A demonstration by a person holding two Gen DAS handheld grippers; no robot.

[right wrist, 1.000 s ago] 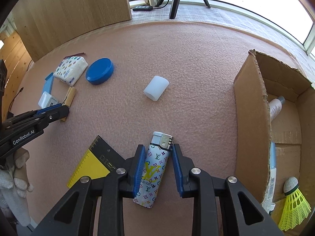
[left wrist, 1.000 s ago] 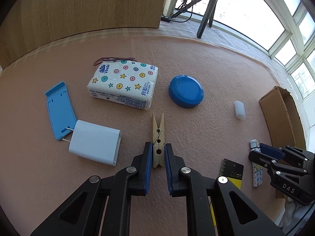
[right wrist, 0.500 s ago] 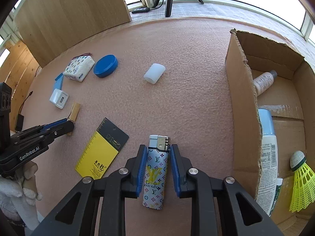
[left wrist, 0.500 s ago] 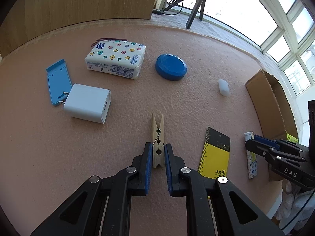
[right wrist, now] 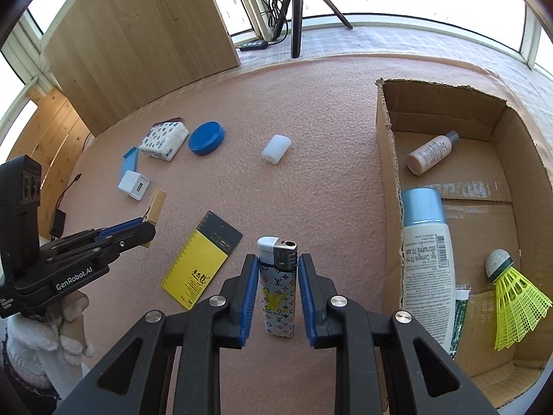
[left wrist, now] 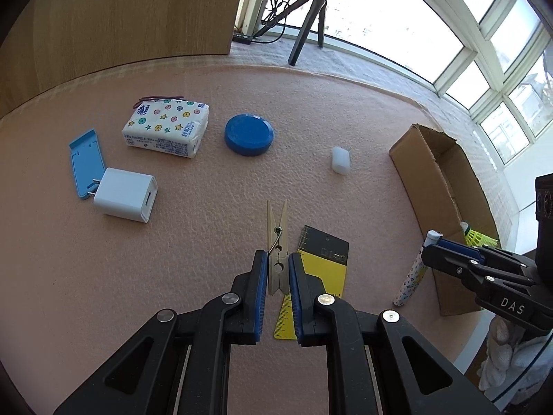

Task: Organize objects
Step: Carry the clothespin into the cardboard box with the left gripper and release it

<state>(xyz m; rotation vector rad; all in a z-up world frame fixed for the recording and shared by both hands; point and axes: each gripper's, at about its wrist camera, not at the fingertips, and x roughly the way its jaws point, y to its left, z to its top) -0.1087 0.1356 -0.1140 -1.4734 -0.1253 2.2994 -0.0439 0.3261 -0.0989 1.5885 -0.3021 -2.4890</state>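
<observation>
Your left gripper (left wrist: 278, 273) pinches the light, stiff wooden peg (left wrist: 277, 246) by its tail, and your right gripper (right wrist: 278, 288) squeezes the smooth, slippery lighter (right wrist: 277, 286) at its middle.

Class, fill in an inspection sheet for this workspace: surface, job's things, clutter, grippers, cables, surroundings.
Surface: pink textured mat, no spills seen.
Job's things: clothespin and patterned lighter, both held; cardboard box holds bottles and a yellow shuttlecock.
Clutter: tissue pack, blue lid, white charger, blue stand, white cap, yellow ruler card.
Grippers: left gripper shut on clothespin; right gripper shut on lighter.
Cables: black cords by the tripod.
Surroundings: wooden panel, windows.
</observation>
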